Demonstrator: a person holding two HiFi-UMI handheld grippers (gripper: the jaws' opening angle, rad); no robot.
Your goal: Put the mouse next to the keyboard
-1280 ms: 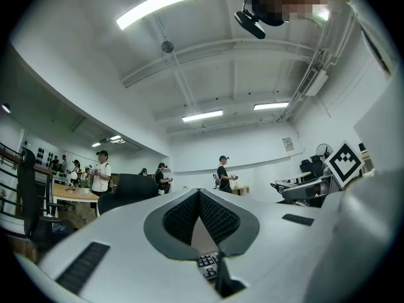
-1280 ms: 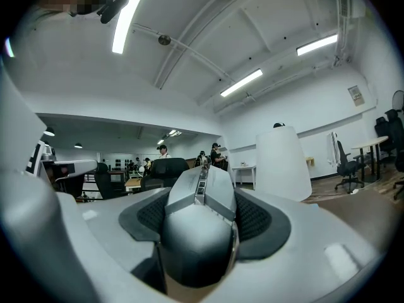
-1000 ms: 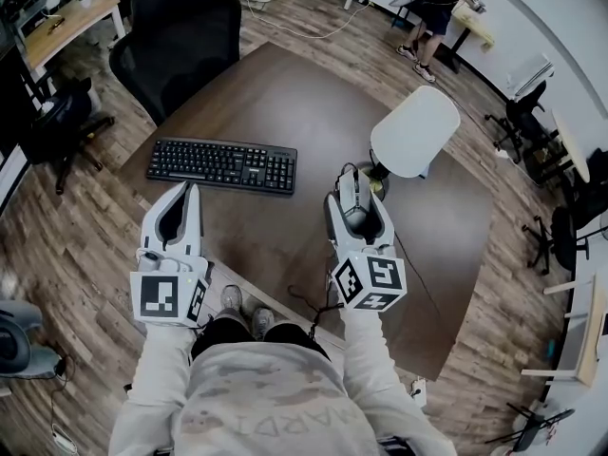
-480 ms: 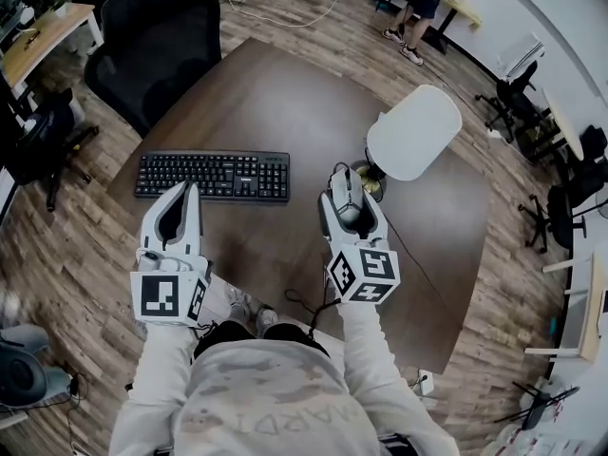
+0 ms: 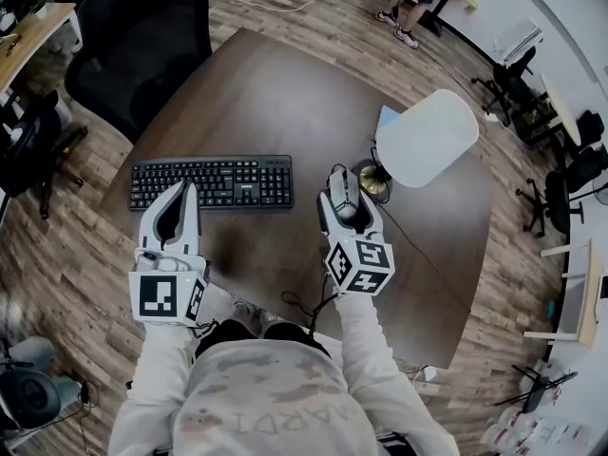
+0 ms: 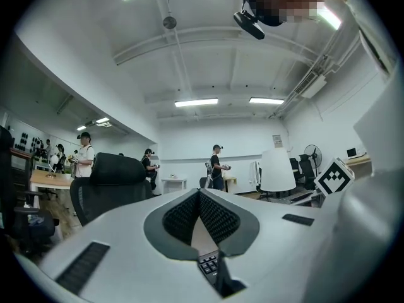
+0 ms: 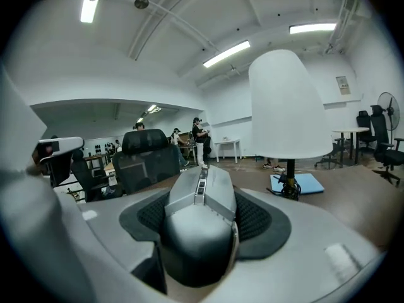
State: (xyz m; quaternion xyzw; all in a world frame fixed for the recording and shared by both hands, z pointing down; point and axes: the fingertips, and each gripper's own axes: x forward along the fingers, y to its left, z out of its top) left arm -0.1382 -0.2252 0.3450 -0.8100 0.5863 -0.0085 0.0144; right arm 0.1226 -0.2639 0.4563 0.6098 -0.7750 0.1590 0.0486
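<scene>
Mouse (image 7: 199, 216): angular, grey, perhaps matte plastic

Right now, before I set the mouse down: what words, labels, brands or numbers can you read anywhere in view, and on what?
"ARD": faint pale letters on the person's camouflage sweatshirt, partial and uncertain.
Key legends on the black keyboard: too small to read.
Black-and-white marker cubes: square patterns only, no letters.
Grey computer mouse: no readable marking.
White wall notice: too small to read.
</scene>
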